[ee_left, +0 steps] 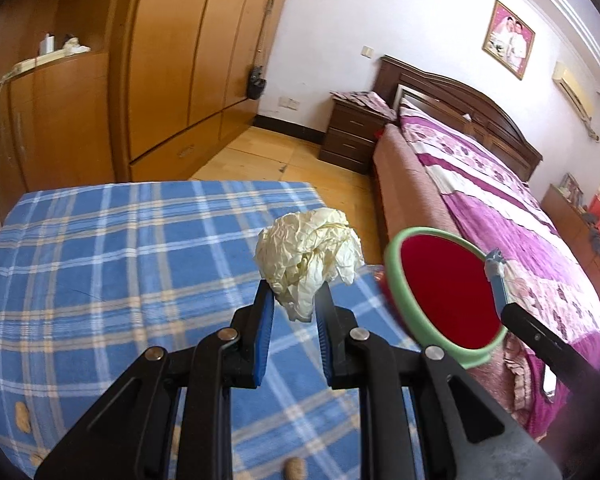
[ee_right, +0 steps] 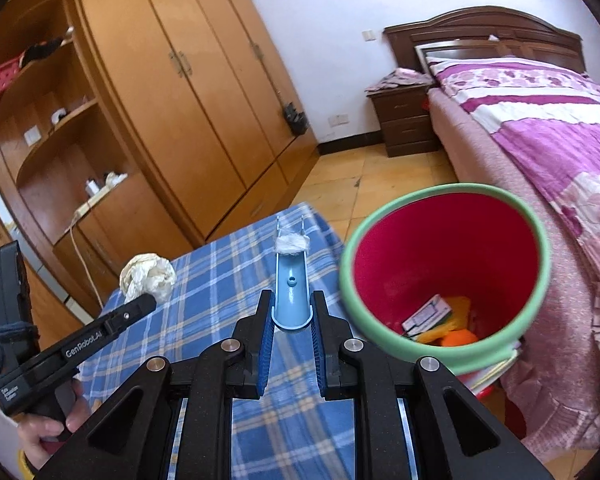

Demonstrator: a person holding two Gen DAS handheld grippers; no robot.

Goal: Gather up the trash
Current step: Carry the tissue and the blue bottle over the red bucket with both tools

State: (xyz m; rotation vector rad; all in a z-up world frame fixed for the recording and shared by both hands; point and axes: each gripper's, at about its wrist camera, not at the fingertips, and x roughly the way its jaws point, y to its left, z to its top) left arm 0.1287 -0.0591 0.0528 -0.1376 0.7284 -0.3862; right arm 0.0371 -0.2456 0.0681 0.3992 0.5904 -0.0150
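My left gripper point(ee_left: 294, 300) is shut on a crumpled ball of white paper point(ee_left: 310, 254) and holds it above the blue plaid table point(ee_left: 100, 248). The paper ball also shows in the right wrist view point(ee_right: 148, 274), at the tip of the left gripper point(ee_right: 140, 304). My right gripper point(ee_right: 292, 312) is shut on a light blue plastic handle point(ee_right: 291, 284) with white fluff at its far end. A red bin with a green rim point(ee_right: 448, 276) stands just right of the table, with trash in its bottom. In the left wrist view the bin point(ee_left: 448, 292) is right of the paper.
Peanut shells point(ee_left: 22, 418) lie on the table's near left part. A bed with a purple flowered cover point(ee_right: 560, 128) runs along the right. A wooden wardrobe point(ee_right: 188, 80) and open shelves point(ee_right: 56, 120) fill the left. A dark nightstand point(ee_right: 404, 120) stands by the headboard.
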